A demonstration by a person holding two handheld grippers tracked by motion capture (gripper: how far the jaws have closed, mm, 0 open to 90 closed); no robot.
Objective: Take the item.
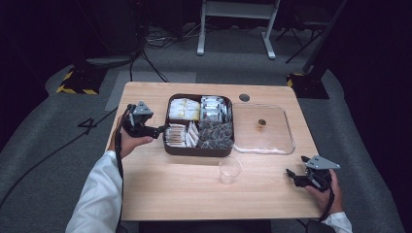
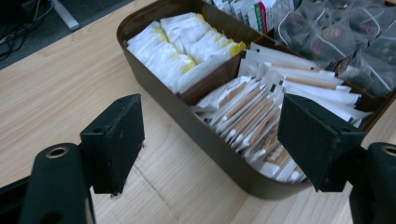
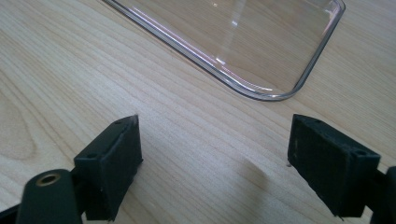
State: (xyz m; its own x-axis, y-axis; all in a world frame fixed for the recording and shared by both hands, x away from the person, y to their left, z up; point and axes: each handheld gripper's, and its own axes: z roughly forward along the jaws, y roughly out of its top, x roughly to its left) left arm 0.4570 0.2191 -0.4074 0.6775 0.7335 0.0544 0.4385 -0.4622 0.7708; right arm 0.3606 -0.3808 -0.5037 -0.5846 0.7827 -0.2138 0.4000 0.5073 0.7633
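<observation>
The left gripper (image 1: 162, 130) is held open beside the brown box (image 1: 197, 151) — nothing gripped. The right gripper (image 1: 293, 175) is open too — over bare table (image 1: 184, 194).

Left gripper (image 2: 210, 140) jaws stand apart, nothing between the pads, above the near wall of the brown box (image 2: 219, 156) of sachets (image 2: 261, 116).

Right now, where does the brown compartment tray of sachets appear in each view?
High view: the brown tray sits mid-table, left of the clear lid.
Left gripper view: its near wall runs diagonally between the tongs.
Right gripper view: not in it.
Shared landmark: the brown-striped white sachets.
</observation>
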